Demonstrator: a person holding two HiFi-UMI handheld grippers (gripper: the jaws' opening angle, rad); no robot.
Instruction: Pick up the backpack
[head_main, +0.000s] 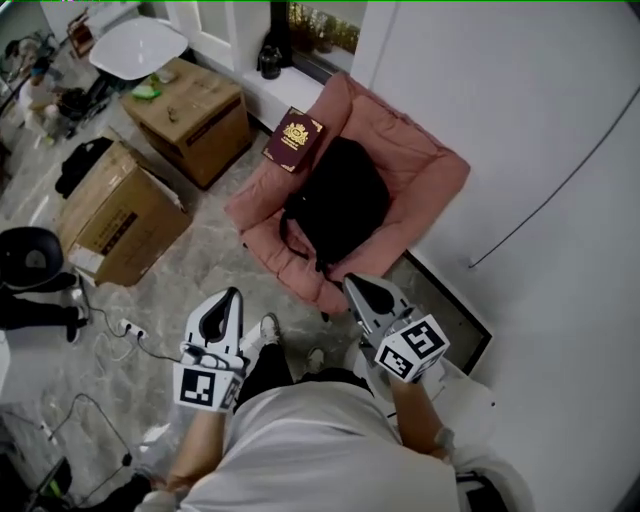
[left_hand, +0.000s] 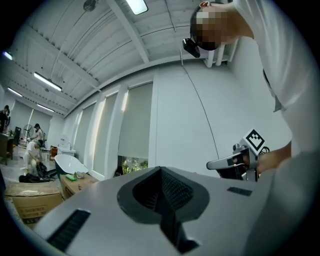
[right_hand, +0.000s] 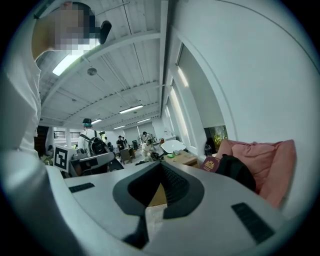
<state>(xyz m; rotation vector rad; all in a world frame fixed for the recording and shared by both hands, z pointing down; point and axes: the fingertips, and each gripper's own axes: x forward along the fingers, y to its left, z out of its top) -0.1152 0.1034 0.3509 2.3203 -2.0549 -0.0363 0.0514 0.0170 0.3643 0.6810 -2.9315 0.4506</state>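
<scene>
The approach step is judged to be in hand, with nothing gripped yet. The black fabric backpack (head_main: 338, 205) lies on the seat of a pink padded armchair (head_main: 425, 165), on the far side of both grippers and well apart from them. A maroon hardback book (head_main: 294, 138) rests on the chair's left arm, just beside the bag.

The left gripper (head_main: 228, 303) is held level with its jaws pressed together and nothing between them. The right gripper (head_main: 362, 290) is likewise closed and empty, and it is tipped slightly downward towards the chair.

The backpack's long axis is seen to run from near-left to far-right across the seat. A dark strap loop (head_main: 287, 232) hangs off its near-left end over the cushion edge. Which end is the top cannot be told.

For the next move, at least one pair of jaws would need to be spread. That gripper would then be carried forward and down to the strap loop or the bag's upper edge, and closed there before any lift.
</scene>
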